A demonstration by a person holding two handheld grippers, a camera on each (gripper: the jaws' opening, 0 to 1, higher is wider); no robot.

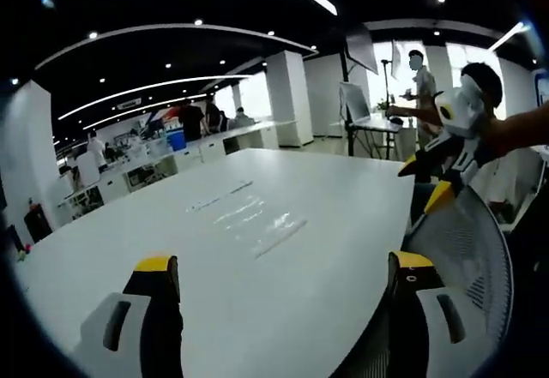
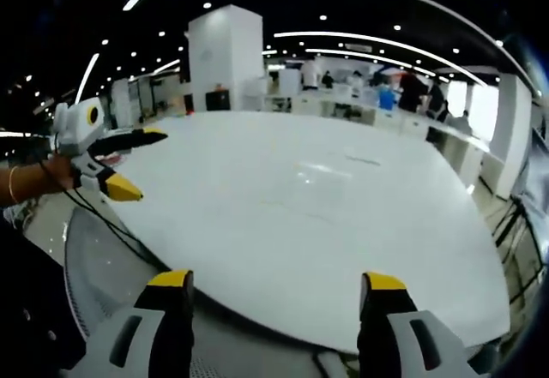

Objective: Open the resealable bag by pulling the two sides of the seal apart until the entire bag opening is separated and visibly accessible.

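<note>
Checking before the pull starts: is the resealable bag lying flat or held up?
Flat: the clear bag lies on the white table, with both tools away from it. Whether its seal is shut, cannot tell.

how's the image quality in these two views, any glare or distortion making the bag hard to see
Left gripper view: the clear bag shows mostly as pale glints on the white table, low contrast; fisheye bends the ceiling lights into arcs. Right gripper view: the bag is just a faint sheen under ceiling reflections, its edges hard to tell; the table rim bulges. Both are slightly soft.

White table (image 1: 343,198), yellow-tipped black grippers (image 1: 283,267)
</note>
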